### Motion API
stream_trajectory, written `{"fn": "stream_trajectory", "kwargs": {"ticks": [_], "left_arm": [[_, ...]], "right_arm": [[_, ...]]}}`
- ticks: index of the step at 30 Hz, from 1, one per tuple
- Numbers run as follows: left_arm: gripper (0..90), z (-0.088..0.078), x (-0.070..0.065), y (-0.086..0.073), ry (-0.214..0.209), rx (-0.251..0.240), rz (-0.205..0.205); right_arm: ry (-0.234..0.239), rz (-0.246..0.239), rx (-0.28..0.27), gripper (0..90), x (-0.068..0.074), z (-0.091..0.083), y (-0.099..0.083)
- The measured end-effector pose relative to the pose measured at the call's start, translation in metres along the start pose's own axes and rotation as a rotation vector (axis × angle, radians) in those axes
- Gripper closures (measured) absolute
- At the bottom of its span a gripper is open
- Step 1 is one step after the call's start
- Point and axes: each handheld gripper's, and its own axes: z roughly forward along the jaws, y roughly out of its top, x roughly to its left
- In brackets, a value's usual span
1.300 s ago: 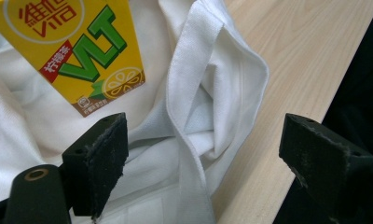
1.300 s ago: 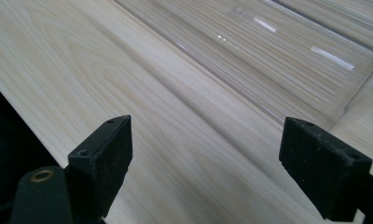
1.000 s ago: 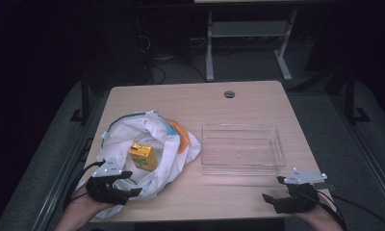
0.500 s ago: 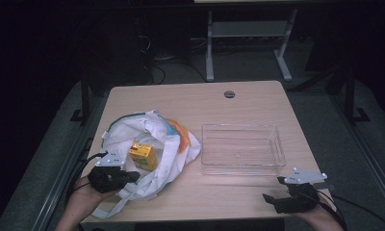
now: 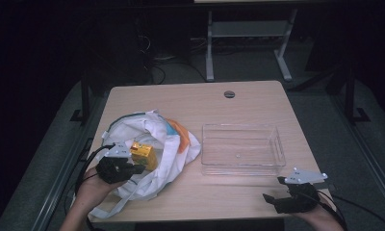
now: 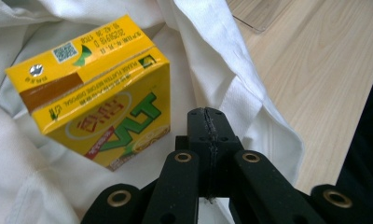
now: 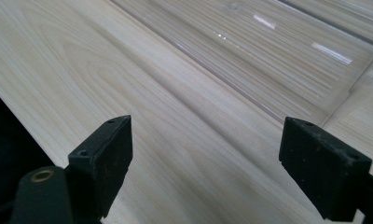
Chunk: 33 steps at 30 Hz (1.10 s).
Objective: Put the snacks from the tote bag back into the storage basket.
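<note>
On the near left of the counter (image 5: 181,101), a small yellow drink carton (image 5: 143,153) lay on a crumpled white cloth bag (image 5: 133,127), with the left tongs (image 5: 133,168) just beside it. Those tongs were pressed together, their tips over the cloth next to the carton and not on the carton itself. Whether a fold of bag was caught between them could not be told. The right tongs (image 5: 272,189) stood wide apart with nothing between them, low over the bare wood by the near right corner. They were close to the clear plastic tray (image 5: 238,126), which held nothing.

The carton looked light and fairly stiff, though its card walls would probably dent under a hard squeeze, and its glossy skin might slip. The two broad flat faces seemed the safest places to take hold, across the narrow width. The bag was soft and limp. It would likely bunch and drag along if pinched together with the carton.

The high view gave the layout: bag to the left, tray to the right, the two well apart from the right hand. The left gripper view brought in what that view could not. It showed the carton (image 6: 100,93) lying tilted, its printed front and foil straw hole, and the closed left tongs (image 6: 208,116) beside its lower corner. The right gripper view showed the open right tongs (image 7: 205,128) and the tray's edge (image 7: 292,56) ahead.
</note>
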Motion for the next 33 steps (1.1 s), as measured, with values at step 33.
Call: {"fn": "stream_trajectory", "kwargs": {"ticks": [33], "left_arm": [[89.9, 0.021, 0.013, 0.001, 0.04, -0.037, -0.037]], "right_arm": [[-0.002, -0.011, 0.01, 17.3, 0.001, 0.0, 0.001]]}}
